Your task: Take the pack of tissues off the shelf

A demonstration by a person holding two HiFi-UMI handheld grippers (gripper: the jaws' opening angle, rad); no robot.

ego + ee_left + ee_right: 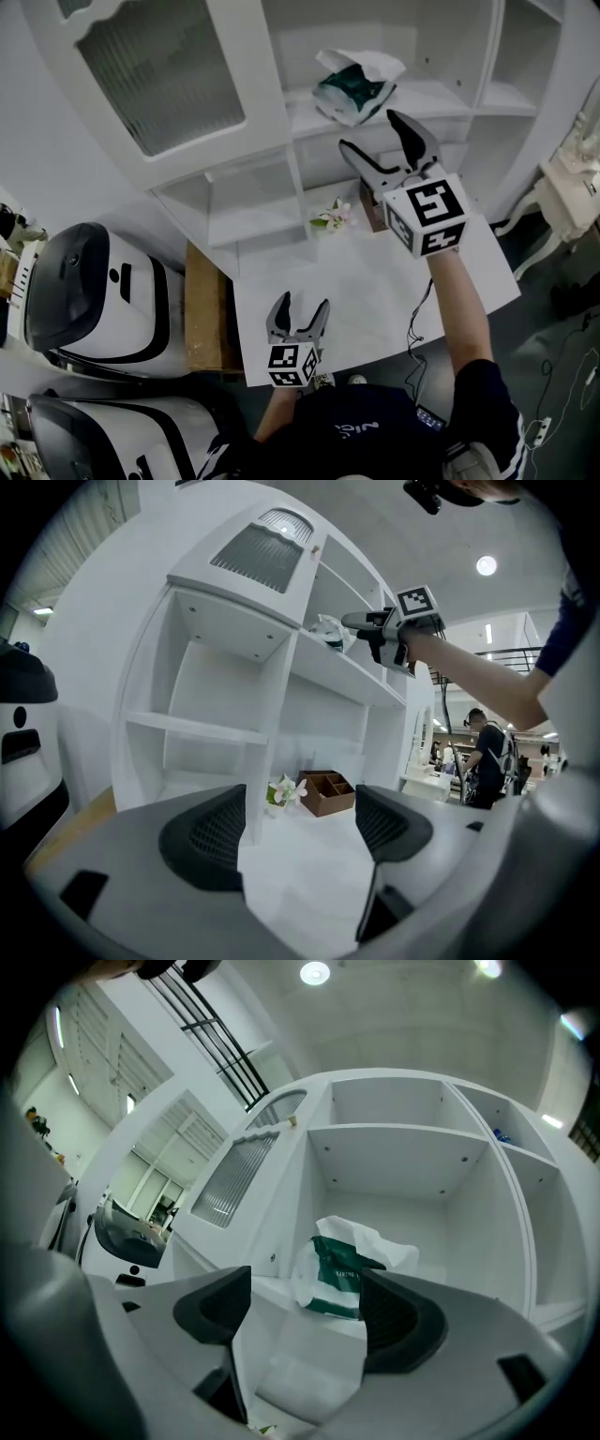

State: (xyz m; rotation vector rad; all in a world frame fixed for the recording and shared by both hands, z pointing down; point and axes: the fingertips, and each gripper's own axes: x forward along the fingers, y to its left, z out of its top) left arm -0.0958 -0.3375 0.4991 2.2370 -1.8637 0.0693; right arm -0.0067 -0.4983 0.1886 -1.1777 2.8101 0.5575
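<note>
Pack of tissues [342, 1279]: soft, crinkled plastic wrapper, white with a dark green panel. It lies on the shelf board [427, 94] just ahead of the right gripper's jaw tips, nearer its right jaw, not touching either.
Writing on pack: a pale line of print on the green, too small to read.
Right gripper [369, 131]: dark, curved jaws spread wide, with nothing pinched between the ribbed pads.
Marker cube [429, 216]: white block with black square patterns, behind the right jaws.
Left gripper [295, 832]: jaws spread and empty, mesh-textured pads, held low over the smooth white table [375, 291].
Ahead of left jaws: a small white flower [284, 791] and a brown compartmented wooden box [328, 792].
Cabinet: glossy white, with a ribbed glass door [159, 66] to the right gripper's left.
Hard to make out: the pack's right edge, hidden behind the right jaw in the right gripper view.
</note>
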